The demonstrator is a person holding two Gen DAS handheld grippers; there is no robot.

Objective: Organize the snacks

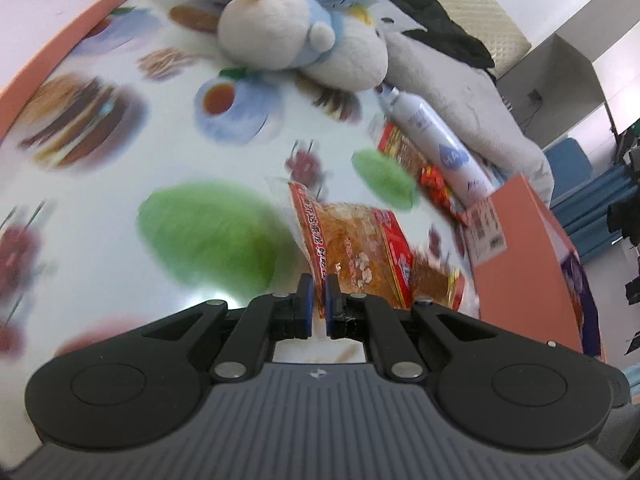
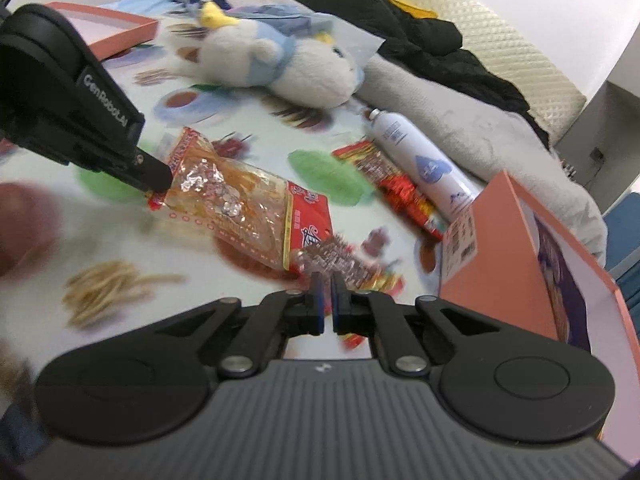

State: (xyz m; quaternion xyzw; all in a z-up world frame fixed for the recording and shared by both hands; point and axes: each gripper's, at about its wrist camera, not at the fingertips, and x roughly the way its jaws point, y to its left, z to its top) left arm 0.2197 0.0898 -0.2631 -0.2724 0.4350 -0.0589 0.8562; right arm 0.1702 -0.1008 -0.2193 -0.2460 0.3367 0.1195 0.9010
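A red and clear snack bag (image 2: 248, 204) hangs over the patterned tablecloth, and it also shows in the left wrist view (image 1: 356, 256). My left gripper (image 1: 319, 300) is shut on the bag's left sealed edge; it shows from the side in the right wrist view (image 2: 158, 182). My right gripper (image 2: 327, 300) is shut on a crinkled foil-and-red wrapper edge (image 2: 340, 264) at the bag's lower right corner. A second red snack packet (image 2: 392, 184) lies flat beside a white bottle, and it also shows in the left wrist view (image 1: 420, 164).
An open orange box (image 2: 520, 264) stands at the right, also in the left wrist view (image 1: 528, 260). An orange lid (image 1: 60, 24) lies at far left. A plush toy (image 2: 280, 64) and white bottle (image 2: 420, 164) lie behind the snacks. Grey blanket and dark clothes lie beyond.
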